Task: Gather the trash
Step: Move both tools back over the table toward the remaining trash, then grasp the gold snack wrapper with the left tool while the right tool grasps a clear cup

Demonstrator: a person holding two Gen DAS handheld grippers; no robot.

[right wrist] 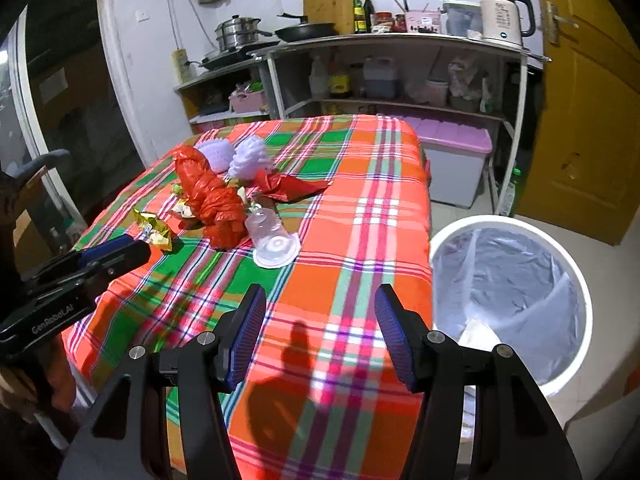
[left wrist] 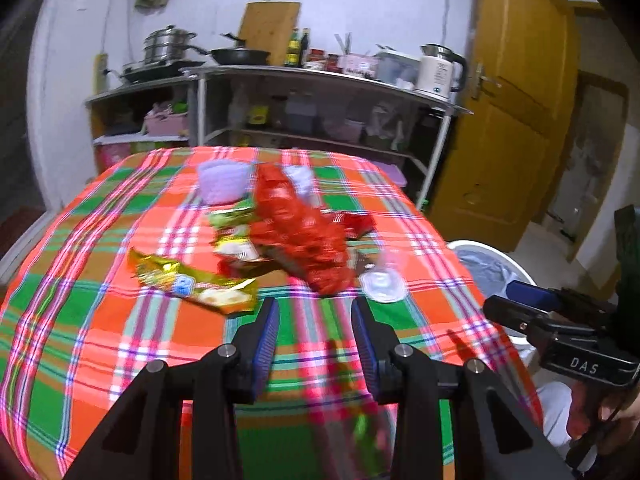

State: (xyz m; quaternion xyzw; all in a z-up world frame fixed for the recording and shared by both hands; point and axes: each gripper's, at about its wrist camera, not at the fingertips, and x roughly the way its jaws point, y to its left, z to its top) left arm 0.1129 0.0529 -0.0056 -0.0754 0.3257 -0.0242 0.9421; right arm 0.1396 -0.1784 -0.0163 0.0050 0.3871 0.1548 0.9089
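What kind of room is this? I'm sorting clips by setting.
Probably a small home kitchen: a metal shelf rack carries a steamer pot, frying pan and electric kettle, behind a table with a plaid cloth.

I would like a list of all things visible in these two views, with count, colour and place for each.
tablecloth: one, orange, green and white plaid, covering the table.
red plastic bag: one, red, crumpled, middle of the trash pile.
gold wrapper: one, gold, near edge of the pile.
clear cup: one, transparent, lying on its side beside the red bag.
foam nets: two, pale purple, far side of the pile.
red wrapper: one, red, behind the cup.
trash bin: one, white with a pale liner, on the floor beside the table.
kettle: one, white, on the shelf unit.
frying pan: one, black, on the shelf unit.
left gripper: one, black with blue pads, open, empty.
right gripper: one, black with blue pads, open, empty.
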